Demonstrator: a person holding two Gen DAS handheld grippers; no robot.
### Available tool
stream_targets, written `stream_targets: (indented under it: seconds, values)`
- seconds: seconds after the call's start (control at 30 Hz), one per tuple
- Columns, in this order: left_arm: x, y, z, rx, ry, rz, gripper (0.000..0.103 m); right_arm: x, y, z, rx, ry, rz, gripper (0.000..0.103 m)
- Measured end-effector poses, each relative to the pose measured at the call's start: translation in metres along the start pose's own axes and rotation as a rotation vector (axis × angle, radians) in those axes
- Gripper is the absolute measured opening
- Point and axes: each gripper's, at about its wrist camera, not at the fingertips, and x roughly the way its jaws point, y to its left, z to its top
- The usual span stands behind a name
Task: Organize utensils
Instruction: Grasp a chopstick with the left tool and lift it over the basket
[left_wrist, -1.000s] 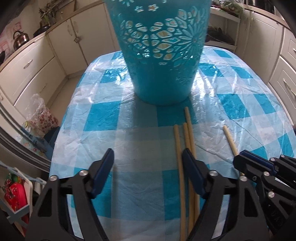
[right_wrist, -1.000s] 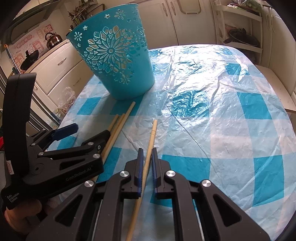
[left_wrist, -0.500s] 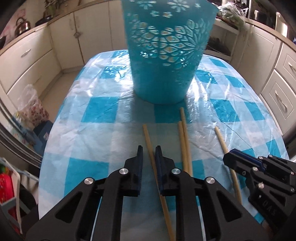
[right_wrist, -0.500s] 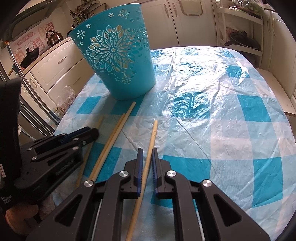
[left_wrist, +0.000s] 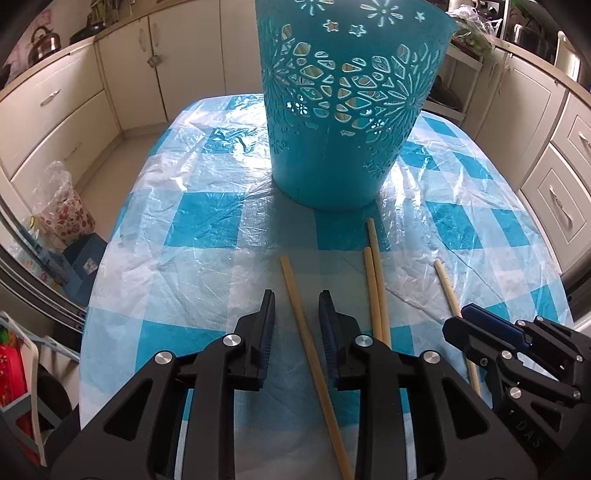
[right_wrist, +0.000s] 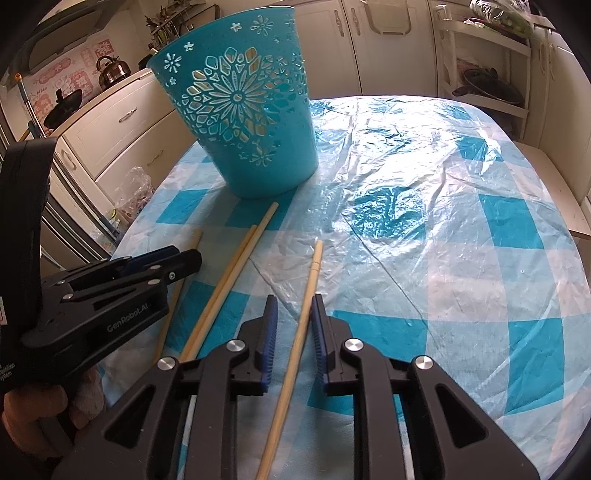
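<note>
Left gripper (left_wrist: 296, 314): jaws opening, slightly apart; chopstick (left_wrist: 306, 332) lies loose between them.
Right gripper (right_wrist: 293, 317): jaws opening around its chopstick (right_wrist: 304, 314), unclamped.
Risk: either stick could roll away; the bucket (left_wrist: 347, 110) at 12 o'clock could be knocked.

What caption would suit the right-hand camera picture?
Right gripper opening around one chopstick on a checked tablecloth, teal cutout basket behind.

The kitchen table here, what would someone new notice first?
The tall turquoise basket with flower cutouts stands at the far middle of the blue checked tablecloth. In front of it lie four wooden chopsticks. One chopstick runs between the fingers of the left gripper, another between those of the right gripper; both sets of jaws are opening and the pads stand clear of the sticks.
</note>
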Motion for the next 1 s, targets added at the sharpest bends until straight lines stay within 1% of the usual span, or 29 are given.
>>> stream_targets:
  seconds: [0.07, 0.13, 0.2, 0.3, 0.4, 0.47, 0.53, 0.57, 0.8, 0.93, 0.97, 1.0]
  values:
    - [0.0, 0.001, 0.0, 0.013, -0.005, -0.007, 0.023, 0.0, 0.0, 0.0, -0.002, -0.001, -0.001, 0.02]
    - [0.001, 0.003, 0.0, 0.023, -0.011, -0.022, 0.014, 0.0, 0.001, 0.001, -0.005, -0.001, -0.002, 0.021]
    - [0.001, 0.006, 0.0, 0.027, -0.005, -0.046, 0.008, 0.001, 0.001, 0.001, -0.008, -0.002, -0.002, 0.022]
    - [0.001, 0.007, 0.001, 0.046, 0.005, -0.053, 0.008, 0.001, 0.001, 0.001, -0.012, -0.002, -0.002, 0.022]
    - [0.001, 0.002, 0.002, 0.093, 0.017, -0.029, 0.009, 0.001, 0.001, 0.001, -0.011, -0.003, -0.001, 0.023]
    - [0.001, -0.001, 0.004, 0.108, 0.023, 0.006, 0.015, 0.001, 0.002, 0.002, -0.012, -0.004, -0.002, 0.024]
    - [0.002, 0.0, 0.005, 0.099, 0.02, 0.032, 0.028, 0.001, 0.002, 0.002, -0.013, -0.004, -0.002, 0.024]
    - [0.003, 0.002, 0.006, 0.088, 0.019, 0.037, 0.03, 0.001, 0.002, 0.002, -0.016, -0.005, -0.002, 0.025]
    - [0.004, 0.004, 0.006, 0.081, 0.013, 0.04, 0.031, 0.001, 0.006, 0.002, -0.034, -0.014, -0.015, 0.027]
    - [0.004, 0.003, 0.005, 0.085, 0.009, 0.042, 0.031, 0.003, 0.009, 0.001, -0.052, -0.021, -0.023, 0.031]
    - [0.004, 0.004, 0.005, 0.086, 0.009, 0.039, 0.03, 0.003, 0.01, 0.0, -0.055, -0.021, -0.024, 0.032]
    - [0.004, 0.003, 0.005, 0.088, 0.009, 0.03, 0.026, 0.003, 0.011, 0.0, -0.061, -0.023, -0.028, 0.033]
